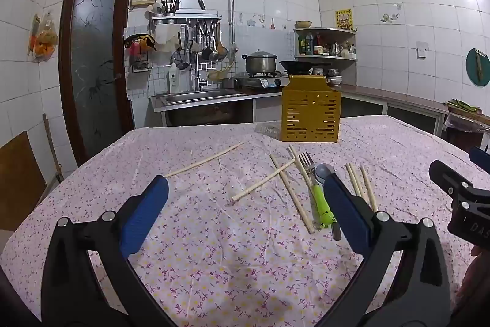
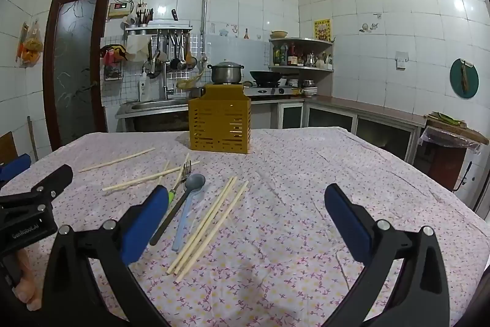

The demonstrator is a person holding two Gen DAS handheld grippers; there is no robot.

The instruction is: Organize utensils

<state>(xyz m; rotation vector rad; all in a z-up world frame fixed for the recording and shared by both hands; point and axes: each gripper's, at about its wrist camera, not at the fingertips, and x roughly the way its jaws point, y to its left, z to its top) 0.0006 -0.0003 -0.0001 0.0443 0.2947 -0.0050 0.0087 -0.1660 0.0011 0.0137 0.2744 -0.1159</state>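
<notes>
A yellow slotted utensil holder point(image 1: 310, 118) point(image 2: 220, 124) stands at the far side of the table. In front of it lie several wooden chopsticks point(image 1: 204, 160) point(image 2: 211, 221), a fork with a green handle point(image 1: 315, 189) point(image 2: 183, 173) and a grey spoon point(image 2: 191, 189) point(image 1: 325, 172). My left gripper point(image 1: 246, 195) is open above the cloth, with nothing between its blue pads; its right finger point(image 1: 346, 210) covers part of the spoon. My right gripper point(image 2: 245, 204) is open too, with three chopsticks lying ahead between its fingers, untouched.
The table carries a pink flowered cloth point(image 1: 214, 250) point(image 2: 291, 235). Behind it run a sink point(image 1: 196, 95), a stove with a pot point(image 1: 260, 62) and a wok point(image 1: 298, 66), and a corner shelf point(image 1: 326, 45). Each gripper shows at the edge of the other's view.
</notes>
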